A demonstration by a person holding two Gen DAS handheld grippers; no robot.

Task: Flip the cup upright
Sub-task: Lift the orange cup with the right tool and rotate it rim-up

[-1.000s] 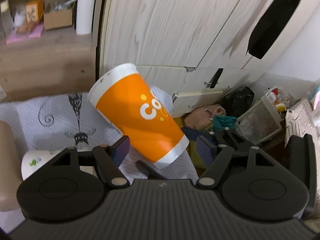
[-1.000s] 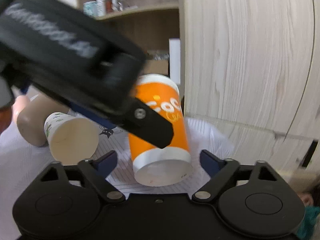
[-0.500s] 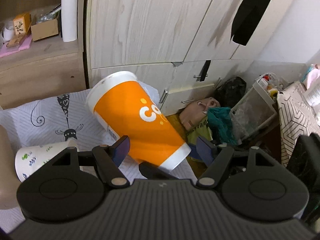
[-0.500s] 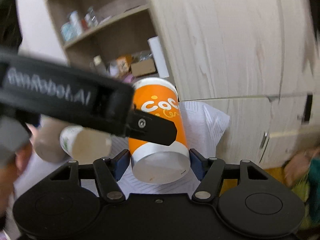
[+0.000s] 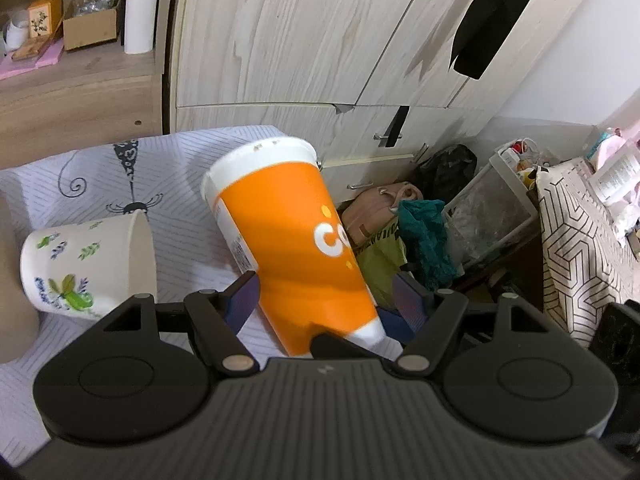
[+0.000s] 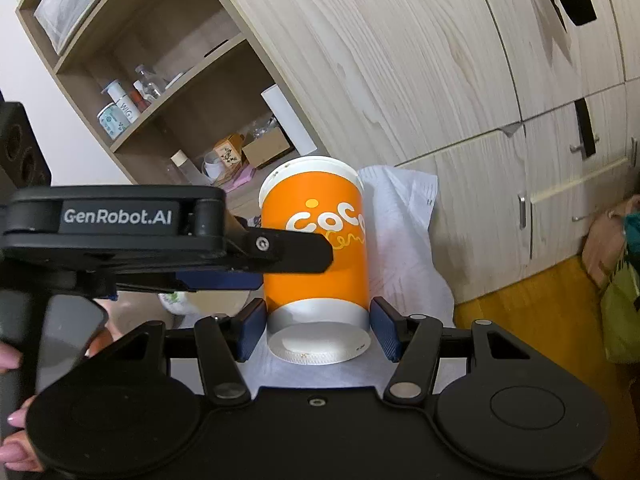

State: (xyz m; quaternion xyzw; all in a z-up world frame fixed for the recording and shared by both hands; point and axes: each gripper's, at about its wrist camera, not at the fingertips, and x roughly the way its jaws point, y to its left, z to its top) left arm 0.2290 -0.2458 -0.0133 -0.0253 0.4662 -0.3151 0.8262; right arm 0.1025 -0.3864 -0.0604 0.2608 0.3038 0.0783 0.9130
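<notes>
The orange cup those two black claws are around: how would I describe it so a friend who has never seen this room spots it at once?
Start at the pale wooden wardrobe, then drop to the white patterned cloth in front of it. Above the cloth, the right gripper clamps the base of a tall orange cup, tilted. Unlike the short white leaf-printed cup lying beside it, it is bright orange with white lettering.

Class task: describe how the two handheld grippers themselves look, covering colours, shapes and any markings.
Both are matte black plastic: the left gripper and right gripper each have two round discs, angled linkage bars with silver rivets, and dark blue ribbed finger pads. The left one's side carries a white "GenRobot.AI" label. No cables visible.
</notes>
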